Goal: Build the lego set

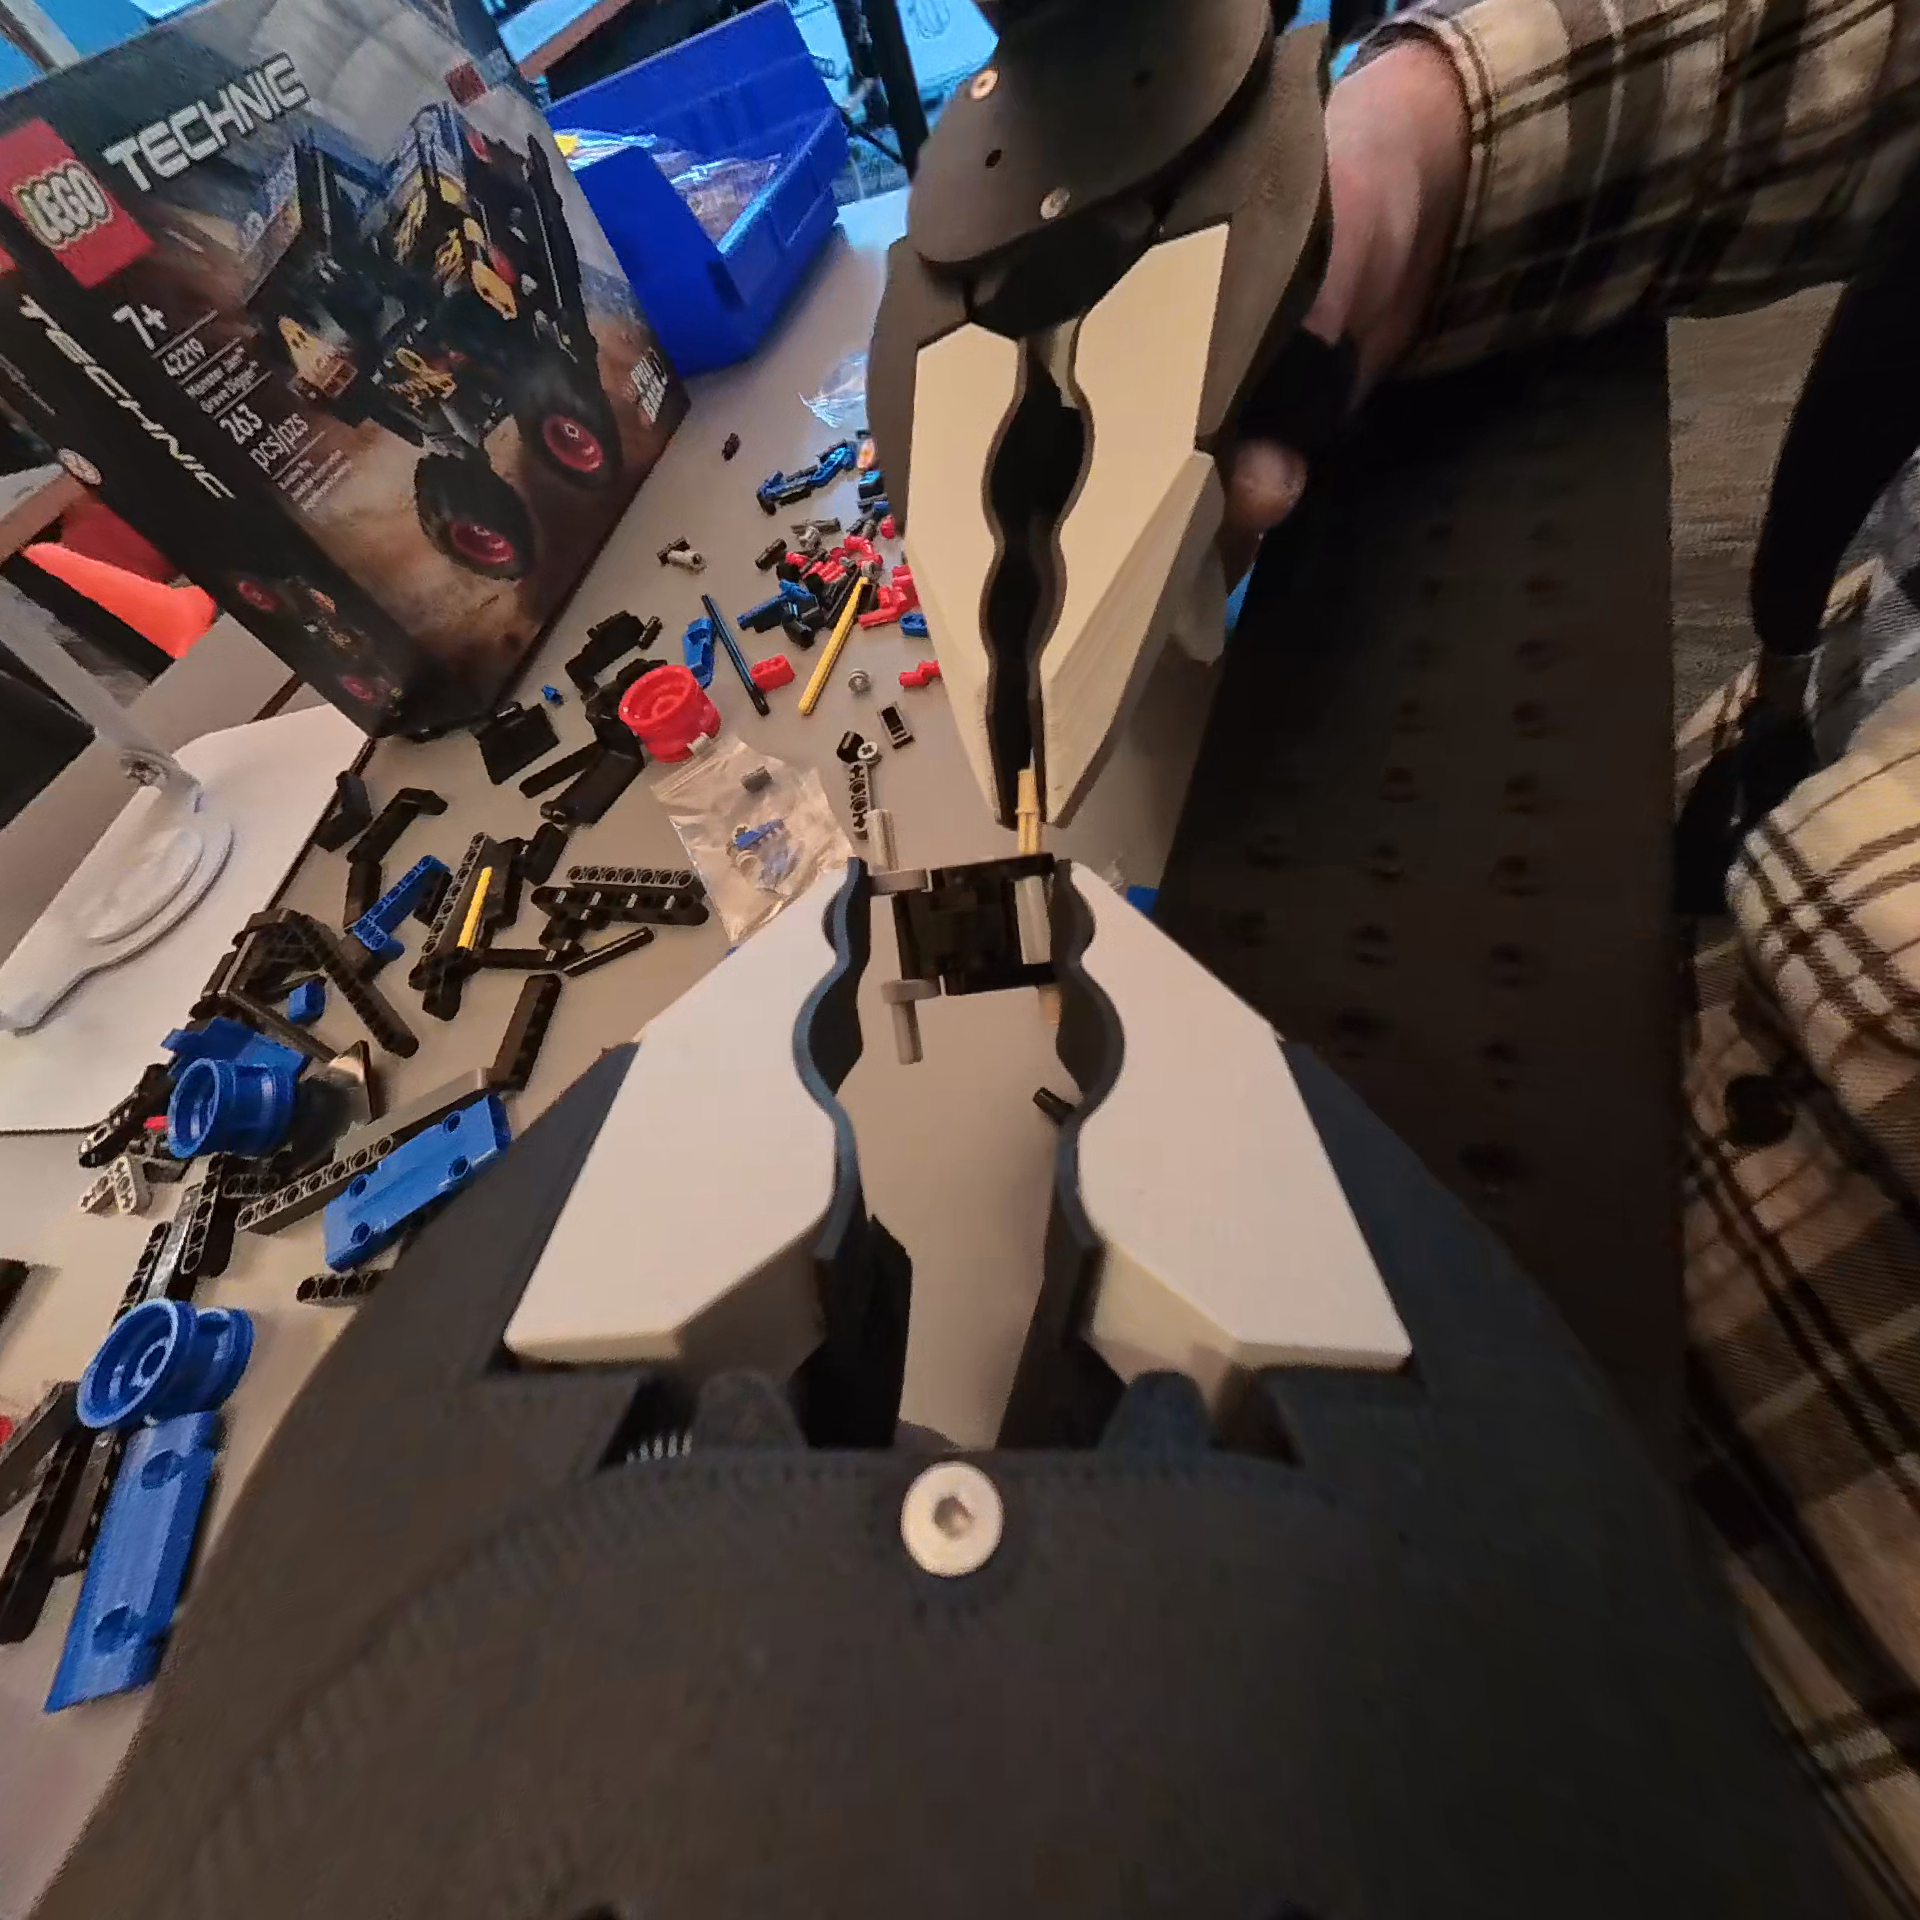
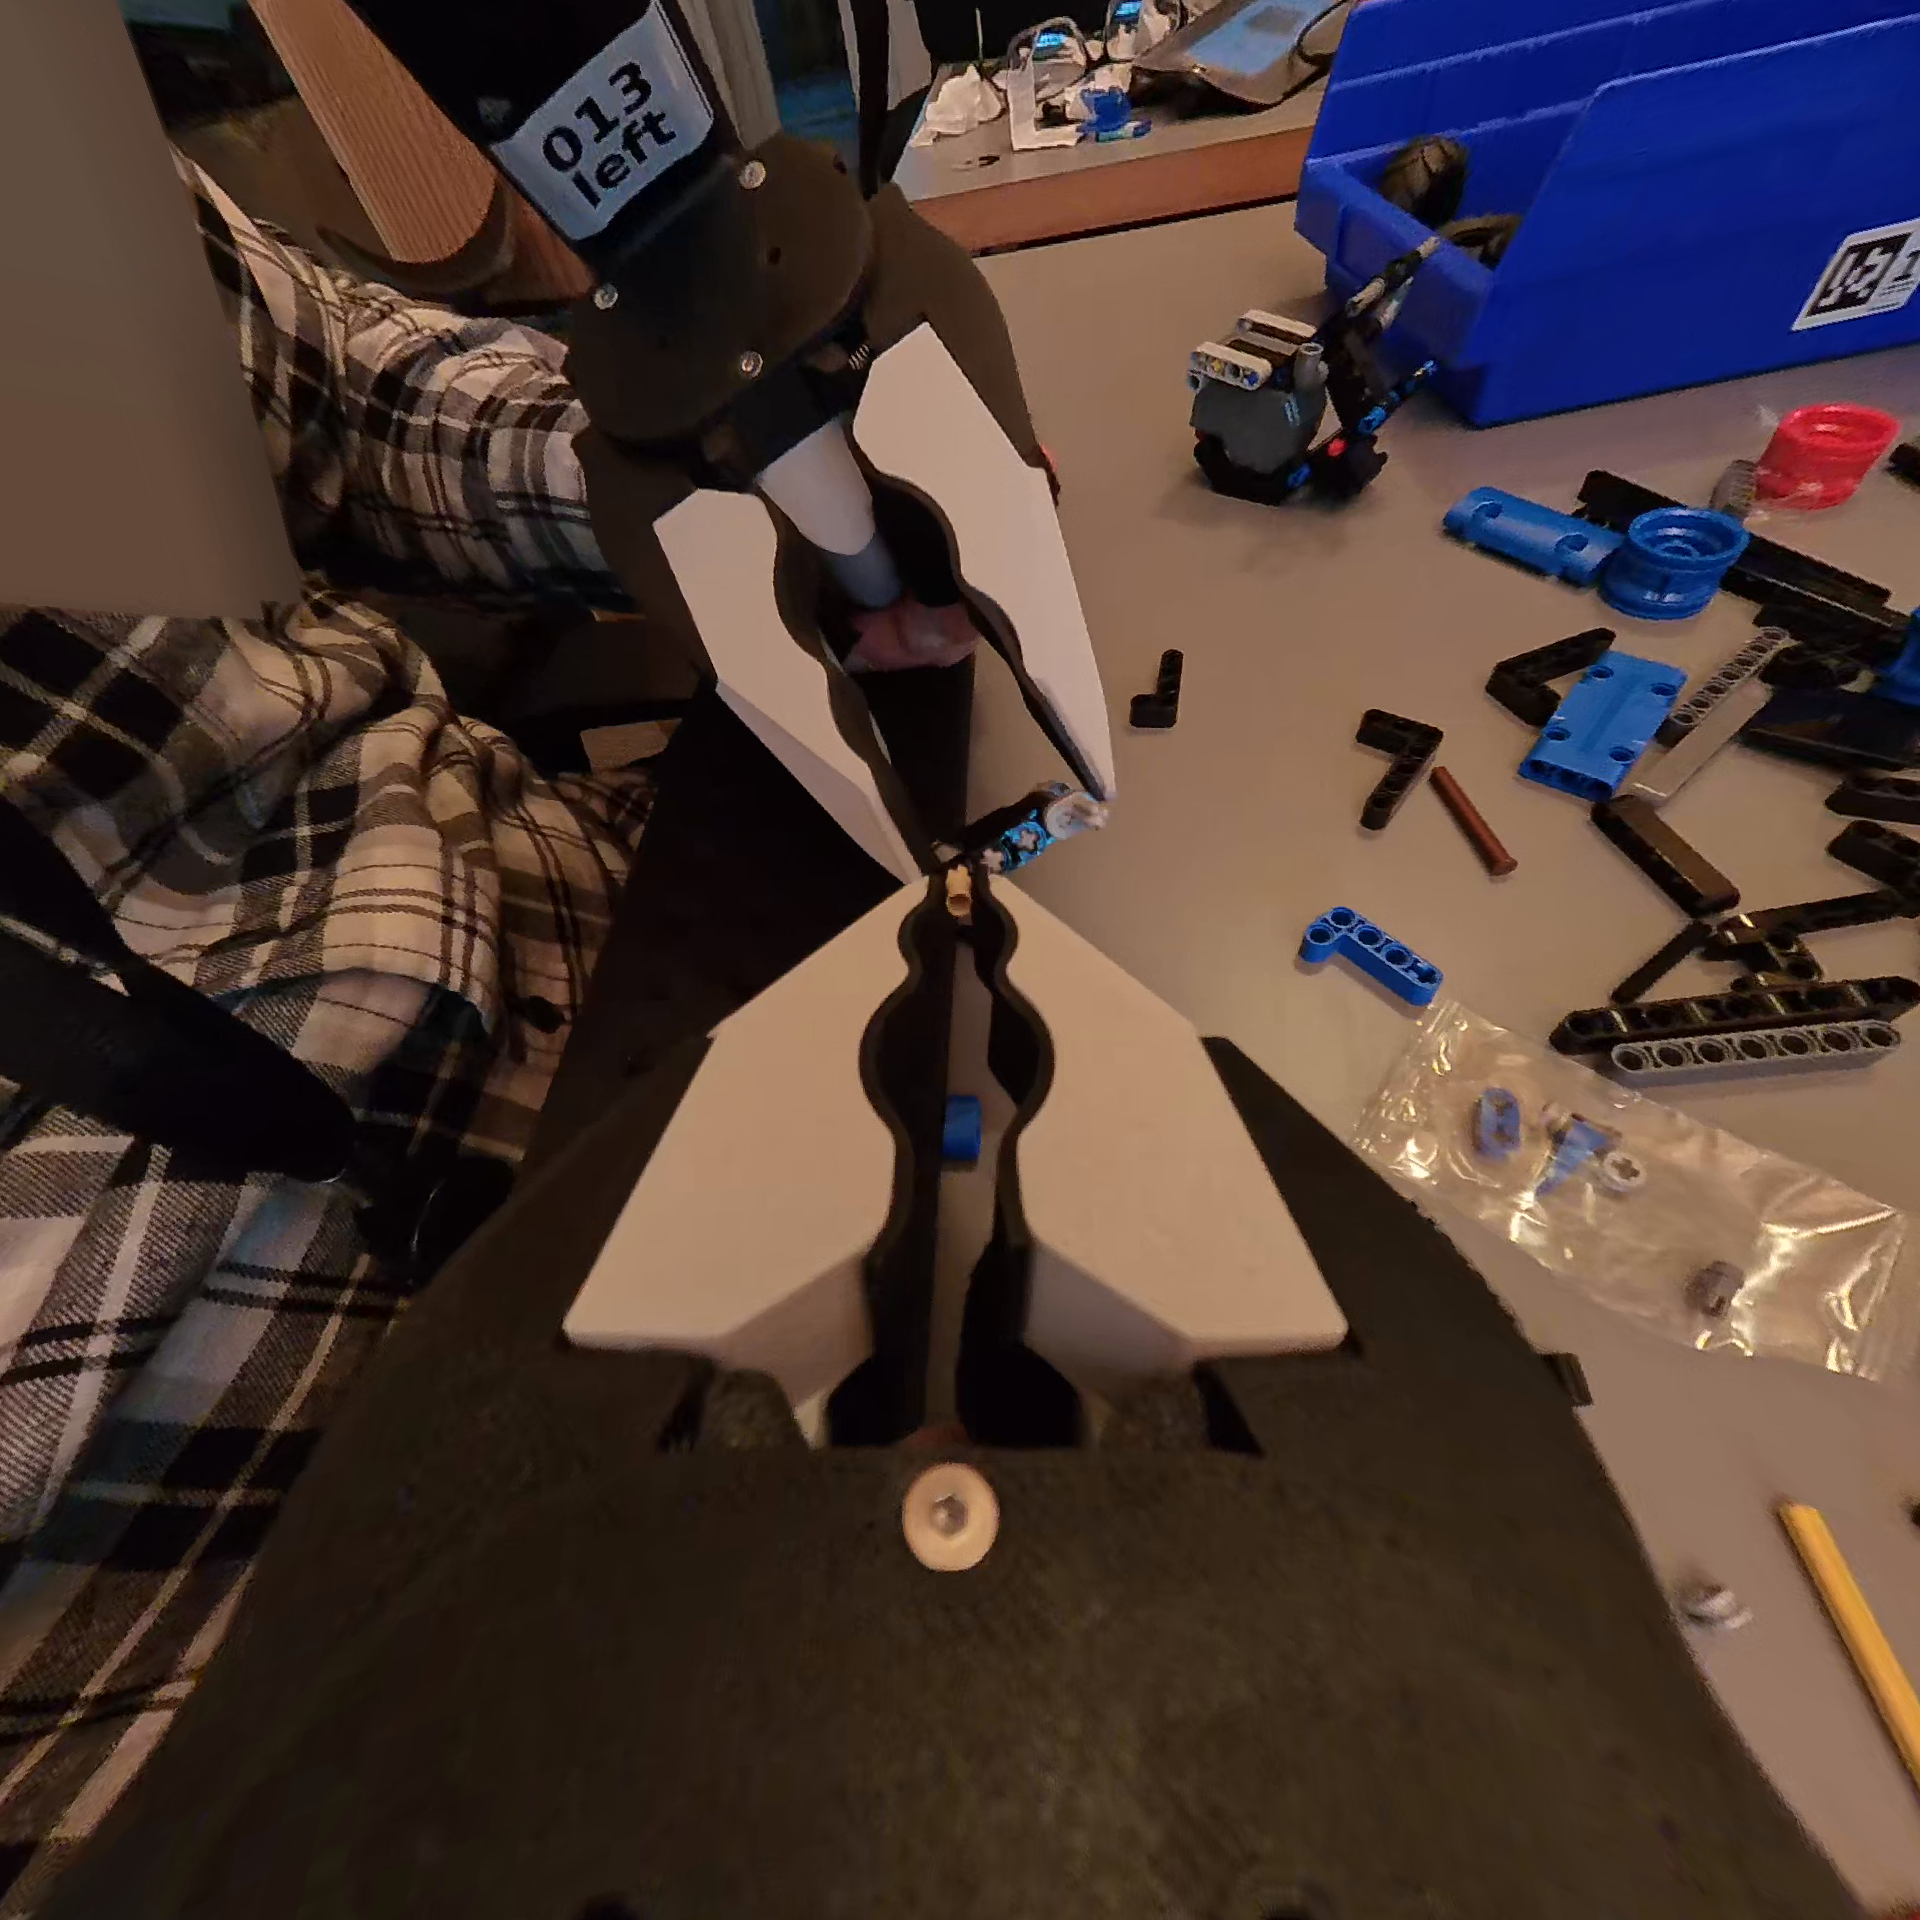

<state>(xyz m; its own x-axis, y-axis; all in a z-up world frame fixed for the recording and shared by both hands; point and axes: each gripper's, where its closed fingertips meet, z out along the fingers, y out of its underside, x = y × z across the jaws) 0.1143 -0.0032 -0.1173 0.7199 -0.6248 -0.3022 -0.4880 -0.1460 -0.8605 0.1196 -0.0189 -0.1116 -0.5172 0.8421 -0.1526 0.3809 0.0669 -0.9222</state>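
While the left gripper (image 1: 961, 883) clamps a small black Technic frame assembly (image 1: 971, 925) with grey pins above the desk (image 1: 935, 707) edge, the right gripper (image 1: 1023, 816) pinches a tan axle pin (image 1: 1027, 805) at its tips, just above that assembly. Loose black, blue and red pieces lie scattered beside the printed set box (image 1: 312, 395), a blue bin (image 2: 1621, 197) carrying a white sticker, and a clear parts bag (image 2: 1621, 1195).
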